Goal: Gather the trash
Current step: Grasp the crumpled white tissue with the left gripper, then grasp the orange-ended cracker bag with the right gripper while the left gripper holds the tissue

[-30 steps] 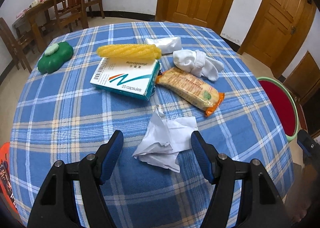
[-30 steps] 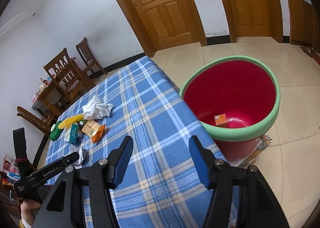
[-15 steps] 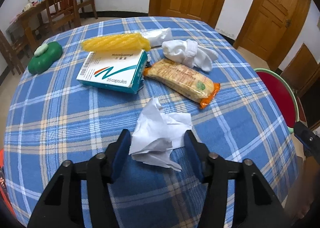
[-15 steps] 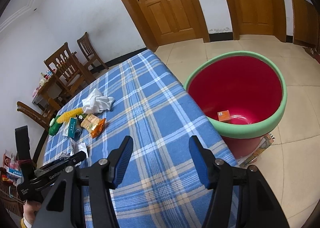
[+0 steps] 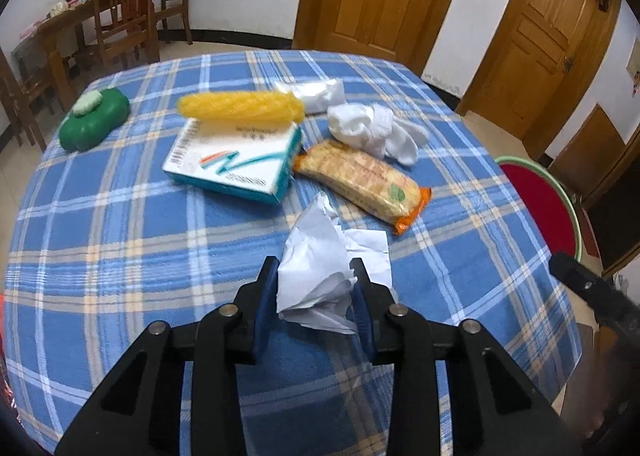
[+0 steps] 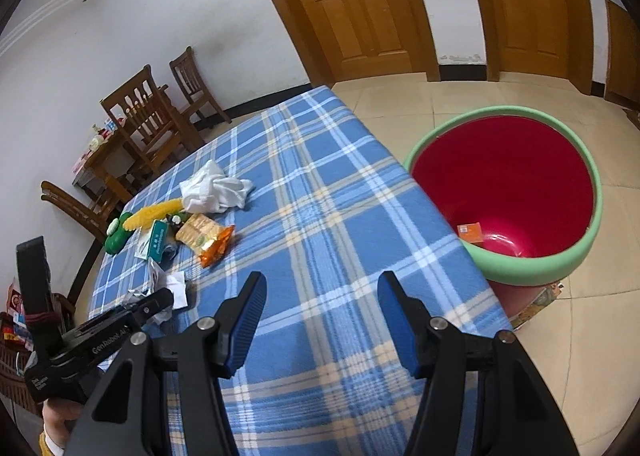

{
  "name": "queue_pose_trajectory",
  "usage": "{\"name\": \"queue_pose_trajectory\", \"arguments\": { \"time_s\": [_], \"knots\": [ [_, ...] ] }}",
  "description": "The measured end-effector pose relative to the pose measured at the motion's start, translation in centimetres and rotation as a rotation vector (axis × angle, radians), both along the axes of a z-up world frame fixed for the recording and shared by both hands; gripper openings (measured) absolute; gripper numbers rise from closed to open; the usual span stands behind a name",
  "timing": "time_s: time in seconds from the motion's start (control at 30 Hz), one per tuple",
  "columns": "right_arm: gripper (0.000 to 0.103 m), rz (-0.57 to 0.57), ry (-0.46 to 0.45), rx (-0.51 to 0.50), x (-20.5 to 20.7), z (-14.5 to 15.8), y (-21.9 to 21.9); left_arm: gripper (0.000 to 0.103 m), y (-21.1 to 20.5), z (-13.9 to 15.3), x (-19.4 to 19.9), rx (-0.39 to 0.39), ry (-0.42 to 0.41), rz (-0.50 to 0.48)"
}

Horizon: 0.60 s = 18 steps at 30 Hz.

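Since a second ago my left claw (image 5: 315,292) has narrowed from wide open to pinched on the crumpled white paper (image 5: 320,256), blue pads touching both sides; paper sits on the plaid table (image 5: 120,236) near its front edge, just before the cracker packet (image 5: 360,182) and medicine box (image 5: 236,160). My right claw (image 6: 320,320) unchanged: wide apart, holding nothing, above the table's edge beside the red bin (image 6: 576,260).
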State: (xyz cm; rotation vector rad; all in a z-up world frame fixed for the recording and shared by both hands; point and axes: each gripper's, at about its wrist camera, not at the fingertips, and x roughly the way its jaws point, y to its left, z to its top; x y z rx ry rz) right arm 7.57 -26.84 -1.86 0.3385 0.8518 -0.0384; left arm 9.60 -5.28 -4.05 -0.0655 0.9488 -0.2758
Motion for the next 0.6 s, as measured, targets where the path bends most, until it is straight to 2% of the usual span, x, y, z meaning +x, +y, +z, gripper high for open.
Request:
{"name": "queue_pose_trajectory", "arguments": {
  "time_s": [0.6],
  "knots": [
    [0.064, 0.158, 0.033, -0.015, 4.9, -0.4, 4.8, 0.035, 6.2, 3.1, 1.6, -0.015, -0.091, 0.182]
  ]
}}
